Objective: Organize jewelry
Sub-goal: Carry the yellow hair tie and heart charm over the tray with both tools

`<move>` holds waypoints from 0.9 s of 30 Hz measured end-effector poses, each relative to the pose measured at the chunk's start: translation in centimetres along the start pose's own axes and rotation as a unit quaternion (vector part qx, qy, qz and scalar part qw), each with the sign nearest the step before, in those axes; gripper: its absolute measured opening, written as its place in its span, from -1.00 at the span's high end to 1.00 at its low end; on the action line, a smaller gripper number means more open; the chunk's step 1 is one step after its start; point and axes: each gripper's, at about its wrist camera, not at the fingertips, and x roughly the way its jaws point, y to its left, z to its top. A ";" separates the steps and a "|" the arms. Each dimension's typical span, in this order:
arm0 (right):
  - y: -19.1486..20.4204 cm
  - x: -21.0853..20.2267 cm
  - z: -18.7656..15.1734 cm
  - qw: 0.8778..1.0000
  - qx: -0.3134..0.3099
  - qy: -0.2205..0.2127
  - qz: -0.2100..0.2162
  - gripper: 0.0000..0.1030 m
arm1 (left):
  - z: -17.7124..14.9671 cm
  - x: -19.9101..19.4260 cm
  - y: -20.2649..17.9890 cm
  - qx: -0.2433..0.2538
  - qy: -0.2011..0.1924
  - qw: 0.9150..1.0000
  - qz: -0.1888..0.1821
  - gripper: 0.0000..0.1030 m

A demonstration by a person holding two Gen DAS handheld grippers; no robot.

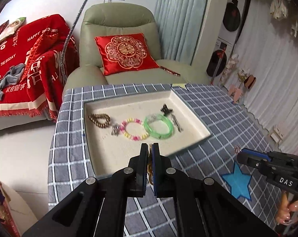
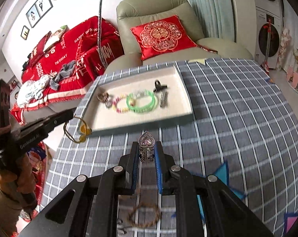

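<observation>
A yellow bead cord (image 2: 80, 129) is pinched tight in the left claw (image 1: 149, 148), low in the frame, so it can be dropped in the tray (image 1: 190, 112). A heart ring (image 2: 147, 140) is squeezed in the right claw (image 2: 147, 150), held short of the tray's near edge

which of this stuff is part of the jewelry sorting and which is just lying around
Part of the job:
- white tray
- green bangle
- pink and yellow bead bracelet
- brown bead bracelet
- cord bracelet with amber beads, in left gripper
- heart-stone hair clip, in right gripper
- braided brown bracelet

Lying about:
- red cushion
- red blanket
- blue star
</observation>
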 end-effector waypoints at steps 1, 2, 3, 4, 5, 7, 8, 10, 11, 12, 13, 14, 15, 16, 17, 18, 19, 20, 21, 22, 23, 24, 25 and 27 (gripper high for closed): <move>0.0 0.2 0.6 1.000 0.000 -0.001 0.002 0.67 | 0.4 0.1 0.2 -0.002 -0.002 1.000 0.001 0.63; 0.1 0.6 1.3 1.000 0.000 -0.001 0.003 0.67 | 0.8 0.3 0.3 -0.004 -0.003 1.000 0.001 0.63; 0.1 0.9 2.0 1.000 -0.002 -0.001 0.003 0.67 | 1.2 0.6 0.5 -0.006 -0.004 1.000 0.002 0.63; 0.2 1.4 2.7 1.000 -0.005 -0.001 0.003 0.67 | 1.7 1.0 0.7 -0.008 -0.004 1.000 0.002 0.63; 0.3 1.8 3.2 1.000 -0.008 0.000 0.003 0.67 | 2.0 1.2 0.9 -0.008 -0.003 1.000 0.003 0.63; 0.5 2.9 4.3 1.000 -0.012 0.003 0.002 0.67 | 2.7 2.0 1.1 -0.008 -0.004 1.000 0.011 0.63; 0.5 3.3 4.7 1.000 -0.014 0.004 0.001 0.67 | 3.1 2.5 1.4 -0.010 -0.002 1.000 0.014 0.63; 0.4 4.5 5.7 1.000 -0.016 0.007 -0.002 0.67 | 3.6 3.4 1.8 -0.012 0.000 1.000 0.019 0.63; 0.3 5.0 6.1 1.000 -0.016 0.008 -0.004 0.67 | 3.8 3.7 2.0 -0.012 0.001 1.000 0.022 0.63; 0.2 5.5 6.6 1.000 -0.016 0.009 -0.007 0.67 | 4.0 4.4 2.3 -0.012 0.003 1.000 0.027 0.63; 0.1 6.3 7.1 1.000 -0.017 0.011 -0.010 0.67 | 4.2 4.9 2.6 -0.014 0.007 0.999 0.030 0.63; 0.1 6.7 7.4 1.000 -0.018 0.012 -0.012 0.67 | 4.3 5.3 2.7 -0.016 0.009 0.999 0.032 0.63; 0.0 7.3 7.9 1.000 -0.019 0.013 -0.015 0.67 | 4.4 5.9 3.0 -0.017 0.013 0.999 0.035 0.63; -0.1 8.0 8.3 1.000 -0.019 0.015 -0.017 0.67 | 4.4 6.5 3.3 -0.017 0.017 0.999 0.039 0.63; -0.3 8.5 8.5 1.000 -0.018 0.016 -0.017 0.67 | 4.4 6.9 3.3 -0.017 0.019 0.999 0.041 0.63; -0.4 9.0 8.8 1.000 -0.017 0.017 -0.019 0.67 | 4.4 7.6 3.6 -0.017 0.025 0.999 0.045 0.63; -0.6 9.6 9.1 1.000 -0.017 0.018 -0.020 0.67 | 4.3 8.1 3.7 -0.018 0.029 0.998 0.048 0.63; -0.8 10.2 9.4 0.999 -0.015 0.020 -0.022 0.67 | 4.2 8.8 4.0 -0.020 0.035 0.998 0.050 0.63; -1.0 10.9 9.7 0.999 -0.012 0.021 -0.024 0.67 | 4.1 9.2 4.1 -0.022 0.039 0.998 0.052 0.63; -1.3 11.5 9.9 0.999 -0.009 0.023 -0.027 0.67 | 4.0 9.8 4.3 -0.024 0.044 0.997 0.054 0.63; -1.5 12.0 10.0 0.999 -0.008 0.024 -0.029 0.67 | 3.9 10.3 4.5 -0.025 0.048 0.997 0.056 0.63; -1.7 12.6 10.1 0.999 -0.005 0.026 -0.032 0.67 | 3.8 10.7 4.6 -0.027 0.052 0.997 0.058 0.63; -2.0 13.3 10.2 0.999 -0.002 0.029 -0.035 0.67 | 3.7 11.2 4.7 -0.028 0.056 0.996 0.060 0.63; -2.4 14.5 10.3 0.999 0.003 0.033 -0.040 0.67 | 3.3 12.0 5.0 -0.031 0.064 0.996 0.062 0.63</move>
